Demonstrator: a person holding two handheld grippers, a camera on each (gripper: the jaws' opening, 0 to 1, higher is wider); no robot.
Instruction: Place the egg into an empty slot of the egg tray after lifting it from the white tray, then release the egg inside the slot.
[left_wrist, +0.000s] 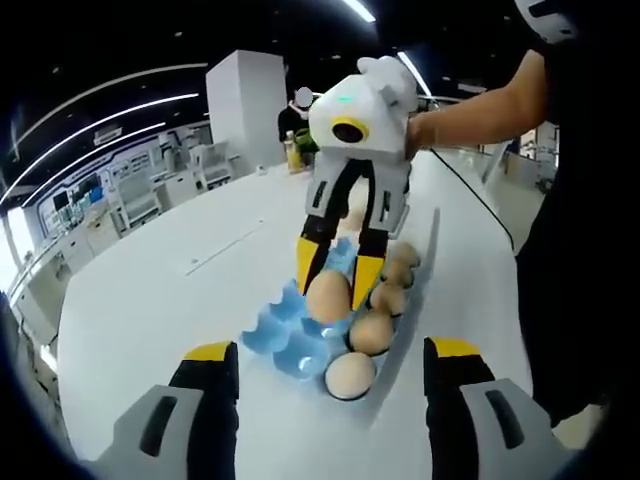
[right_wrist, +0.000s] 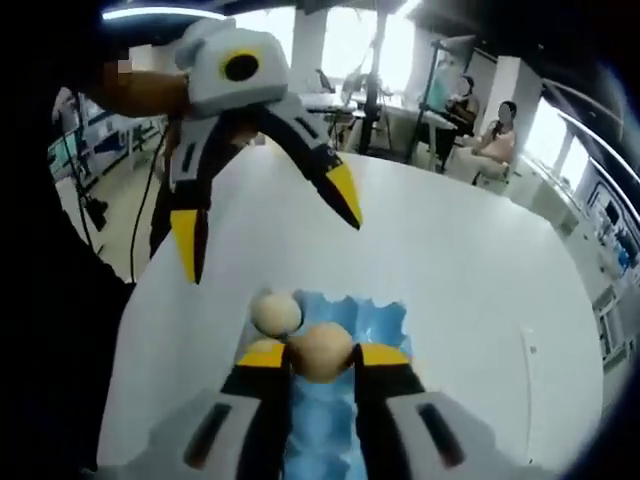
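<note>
No text, label, brand, number or sign can be read on anything in either view.

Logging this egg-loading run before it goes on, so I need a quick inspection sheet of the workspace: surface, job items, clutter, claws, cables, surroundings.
Surface: white table, bare around the tray.
Job's things: blue egg tray with several eggs along its near row; one egg held over the tray.
White tray: a pale rim beside the egg tray, partly hidden.
Clutter: nothing seen.
Claws: right claw shut on the egg; left claw open, hovering short of the tray.
Cables: a dark cable runs across the table's far side.
Surroundings: open office hall with ceiling strip lights, a white pillar, seated people at the far desks.
</note>
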